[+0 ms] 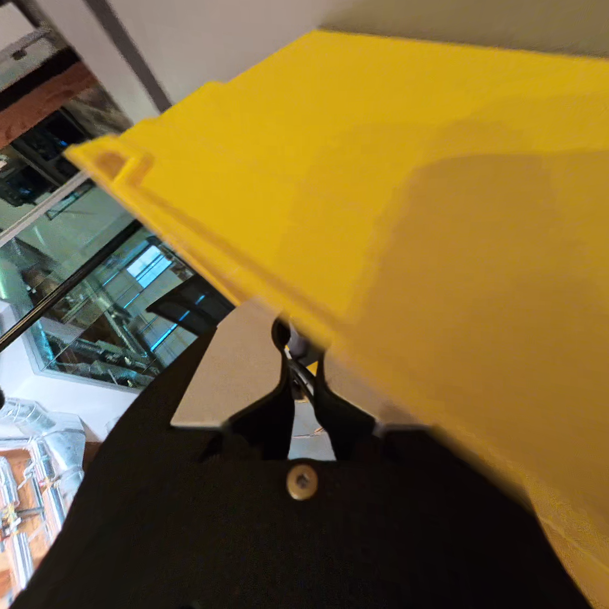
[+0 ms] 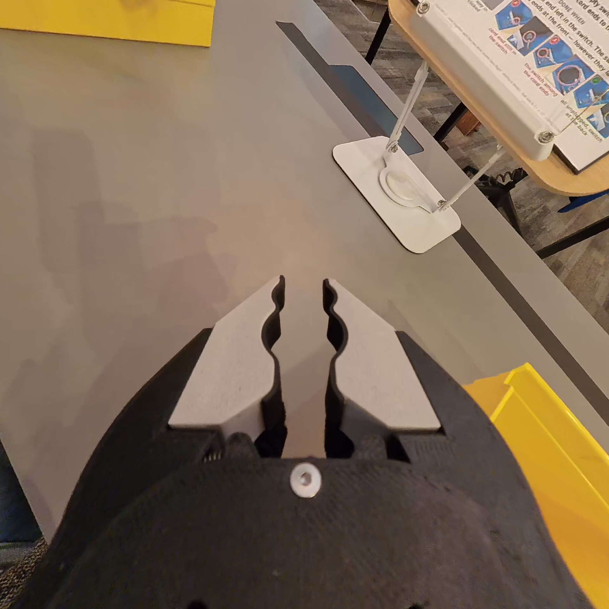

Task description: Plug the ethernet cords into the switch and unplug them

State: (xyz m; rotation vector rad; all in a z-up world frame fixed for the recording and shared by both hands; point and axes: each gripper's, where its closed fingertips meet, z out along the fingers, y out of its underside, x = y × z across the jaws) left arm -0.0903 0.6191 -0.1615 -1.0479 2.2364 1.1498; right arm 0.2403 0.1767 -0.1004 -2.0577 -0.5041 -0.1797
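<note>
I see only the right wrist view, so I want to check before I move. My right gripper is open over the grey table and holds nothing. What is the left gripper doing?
Observer: The left gripper is shut on a thin dark cord. The picture there is blurred, so I cannot see the plug clearly.
Operator: Thank you. What is around that gripper?
Observer: A yellow bin fills most of the left wrist view. Its lower edge is close against the gripper and hides the tip of one finger.
</note>
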